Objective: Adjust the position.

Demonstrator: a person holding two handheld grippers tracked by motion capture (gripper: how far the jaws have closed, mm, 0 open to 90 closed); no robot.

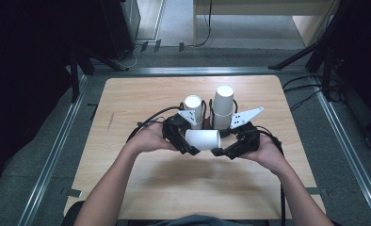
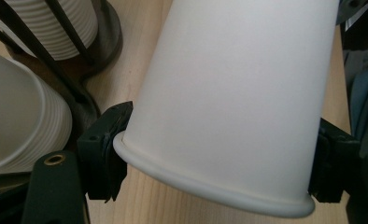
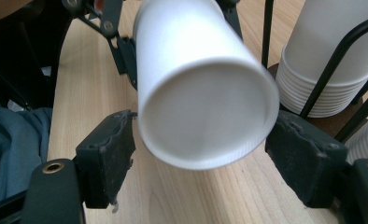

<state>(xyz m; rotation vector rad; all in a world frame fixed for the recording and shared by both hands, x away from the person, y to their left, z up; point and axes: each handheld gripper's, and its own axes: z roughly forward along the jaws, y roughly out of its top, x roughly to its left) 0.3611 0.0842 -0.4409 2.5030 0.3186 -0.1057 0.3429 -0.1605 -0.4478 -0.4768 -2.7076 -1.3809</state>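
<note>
The white paper cup (image 1: 203, 139) lies on its side just above the desk (image 1: 141, 99), between the two hands and in front of the two cup stacks (image 1: 223, 107) in their black wire holder. The left hand-held gripper (image 1: 189, 143) pinches it near the rolled rim, one jaw on each side of the wall, as the left gripper view shows with the rim (image 2: 210, 191) right at the pads. The right hand-held gripper (image 1: 220, 151) faces the closed bottom (image 3: 205, 116), its jaws spread to either side; the left pad sits just off the wall, and whether the right one touches I cannot tell. This looks a very light thing, thin-walled, easy to dent, a little slick. The rim and the base ring are likely the stiff parts, so take hold there and squeeze gently; a hard pinch at mid-wall would probably buckle it.
</note>
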